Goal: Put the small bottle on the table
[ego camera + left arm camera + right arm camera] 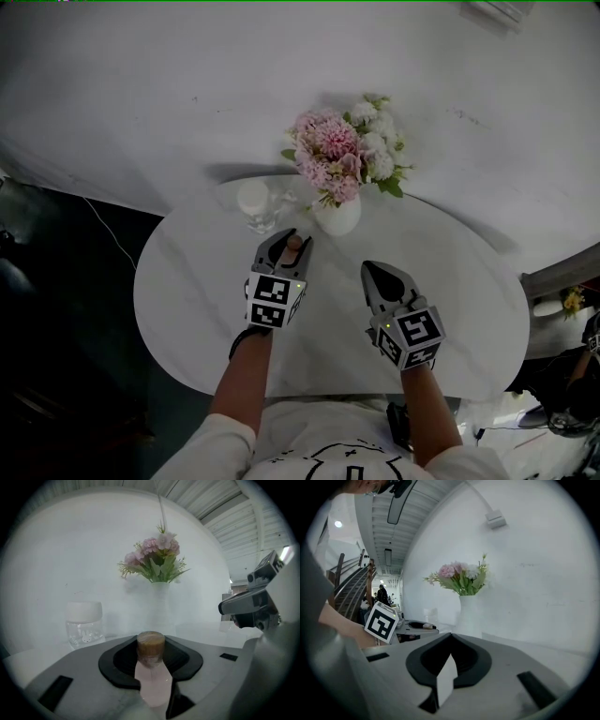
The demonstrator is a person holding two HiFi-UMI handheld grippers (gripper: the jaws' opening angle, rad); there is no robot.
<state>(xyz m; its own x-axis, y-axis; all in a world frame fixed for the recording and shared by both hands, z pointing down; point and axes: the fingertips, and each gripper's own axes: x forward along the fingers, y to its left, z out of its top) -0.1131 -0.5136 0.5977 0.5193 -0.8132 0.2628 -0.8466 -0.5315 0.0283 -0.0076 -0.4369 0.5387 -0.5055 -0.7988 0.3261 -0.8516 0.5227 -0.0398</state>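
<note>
- Just front-left of the vase [338, 217], my left gripper [285, 244] is clamped on the small bottle [294, 243], above the table [187, 300]; touching it or not, can't tell.
- Left gripper view adds what head view lacks: brown cork stopper [150, 644], pink body pinched btwn the jaws.
- Front-right of vase, my right gripper [383, 277]: jaws together, empty.
- Left of vase: lidded jar [254, 202].
</note>
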